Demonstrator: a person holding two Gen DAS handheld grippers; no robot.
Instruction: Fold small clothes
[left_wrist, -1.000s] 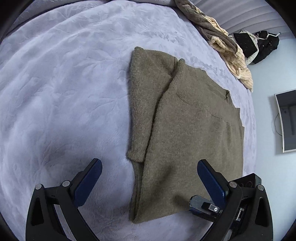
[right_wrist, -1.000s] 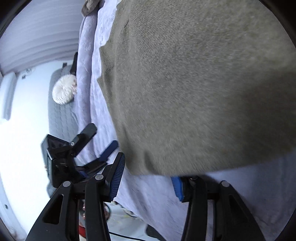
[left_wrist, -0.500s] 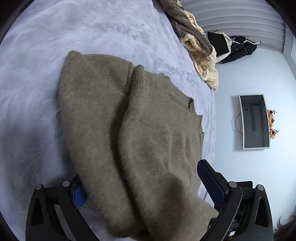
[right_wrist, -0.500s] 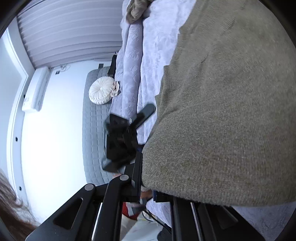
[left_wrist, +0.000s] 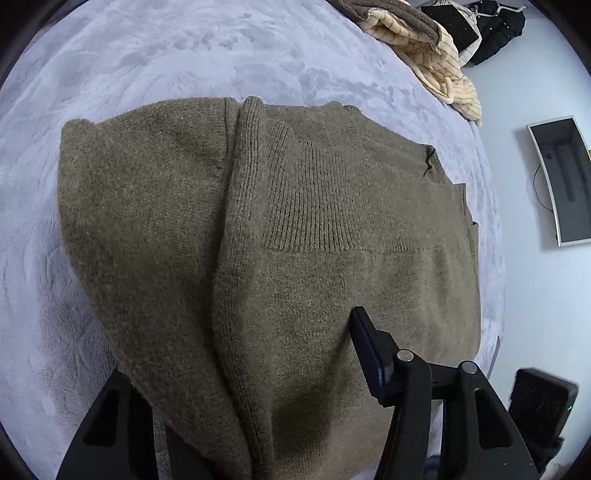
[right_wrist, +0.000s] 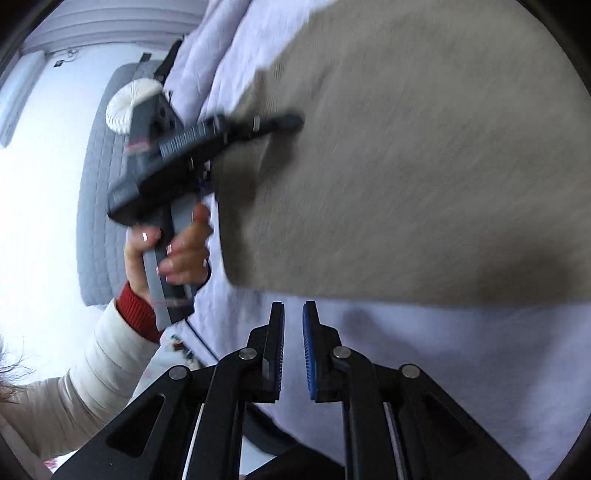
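An olive knitted sweater (left_wrist: 314, 221) lies on the lilac bedspread, with one side folded over its body. Its near edge drapes over my left gripper (left_wrist: 240, 343) and hides the left finger. The right finger (left_wrist: 369, 350) rests on top of the knit. The jaws are closing, with bunched cloth pressed between them. In the right wrist view the left gripper (right_wrist: 280, 129) bites the sweater (right_wrist: 424, 166) from the side, held by a person's hand (right_wrist: 173, 251). My right gripper (right_wrist: 293, 310) hangs just off the sweater's raised edge. Its jaws are opening from a narrow gap with nothing between them.
The bedspread (left_wrist: 184, 55) stretches far and left of the sweater. A heap of beige and brown knits (left_wrist: 424, 48) and a black garment (left_wrist: 495, 22) lie at its far corner. A wall screen (left_wrist: 565, 177) is on the right. A round white cushion (right_wrist: 125, 107) sits on a grey quilted seat (right_wrist: 96, 206).
My left gripper slid in over the sweater's near edge and its wide jaws narrowed on the cloth. My right gripper pinched the hem, then let it go and rose back from it.
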